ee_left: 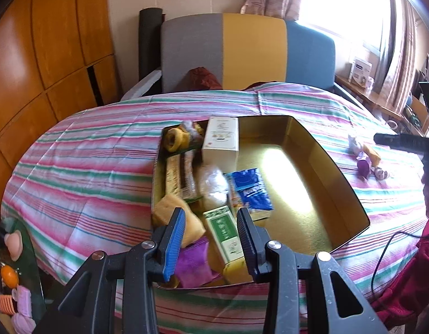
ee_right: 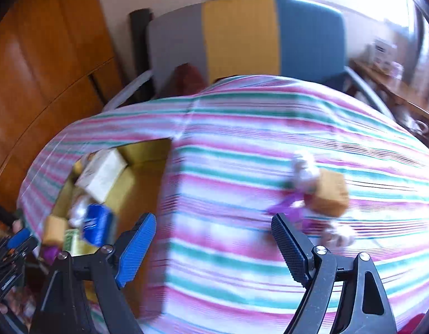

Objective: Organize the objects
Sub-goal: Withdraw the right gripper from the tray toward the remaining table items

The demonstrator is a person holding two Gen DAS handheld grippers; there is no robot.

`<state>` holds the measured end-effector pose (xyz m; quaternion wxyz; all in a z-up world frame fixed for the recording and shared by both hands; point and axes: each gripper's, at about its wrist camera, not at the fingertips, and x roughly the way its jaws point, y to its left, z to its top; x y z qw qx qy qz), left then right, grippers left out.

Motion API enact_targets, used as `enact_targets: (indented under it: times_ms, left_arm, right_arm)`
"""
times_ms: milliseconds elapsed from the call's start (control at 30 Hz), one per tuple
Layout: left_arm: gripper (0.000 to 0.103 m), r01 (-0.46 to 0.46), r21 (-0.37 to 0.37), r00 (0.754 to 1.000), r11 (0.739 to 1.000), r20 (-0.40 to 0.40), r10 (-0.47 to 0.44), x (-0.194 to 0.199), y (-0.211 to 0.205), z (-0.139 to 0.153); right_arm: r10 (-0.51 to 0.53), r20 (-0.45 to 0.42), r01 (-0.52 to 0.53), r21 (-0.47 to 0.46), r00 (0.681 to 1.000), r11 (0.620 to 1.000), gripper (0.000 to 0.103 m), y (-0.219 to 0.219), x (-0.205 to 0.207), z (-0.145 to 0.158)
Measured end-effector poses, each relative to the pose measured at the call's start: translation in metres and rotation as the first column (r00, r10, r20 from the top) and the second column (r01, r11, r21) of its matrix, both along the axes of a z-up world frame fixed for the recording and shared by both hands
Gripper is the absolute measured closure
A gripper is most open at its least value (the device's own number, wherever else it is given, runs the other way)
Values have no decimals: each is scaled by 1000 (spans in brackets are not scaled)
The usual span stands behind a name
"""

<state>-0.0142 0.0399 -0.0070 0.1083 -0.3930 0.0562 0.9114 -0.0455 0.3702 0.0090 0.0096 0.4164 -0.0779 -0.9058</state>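
Note:
A gold-lined box lies on the striped bedspread. Its left half holds a white carton, a blue packet, a green-and-white box, a yellow sponge, a purple packet and wrapped snacks. My left gripper is open and empty above the box's near end. A few loose items lie on the spread right of the box: a yellow block, a purple piece and small white wrapped pieces. My right gripper is wide open and empty, just short of them. That view is blurred.
A grey, yellow and blue headboard stands behind the bed. Wooden wardrobe doors fill the left. A side table at lower left carries small toys. A shelf with boxes stands by the window at right.

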Motion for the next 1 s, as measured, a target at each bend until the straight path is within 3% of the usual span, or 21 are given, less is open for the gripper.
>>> enact_targets:
  times_ms: [233, 367, 467, 700, 1000]
  left_arm:
    - [65, 59, -26, 998, 998, -5, -59, -4, 30, 3]
    - [65, 89, -43, 996, 995, -2, -89, -7, 47, 3]
    - [65, 111, -47, 994, 993, 2, -111, -9, 61, 3]
    - [65, 172, -58, 985, 983, 5, -172, -13, 92, 5]
    - [65, 240, -59, 971, 969, 11, -240, -16, 126, 7]
  right_arm:
    - [-240, -45, 241, 31, 970, 970, 17, 83, 3, -6]
    - [-406, -73, 408, 16, 911, 913, 17, 128, 15, -22]
    - [-530, 7, 530, -16, 848, 848, 18, 159, 17, -34]
    - [-598, 47, 597, -163, 800, 785, 15, 186, 31, -36]
    - [-624, 81, 624, -219, 778, 750, 13, 192, 36, -41]
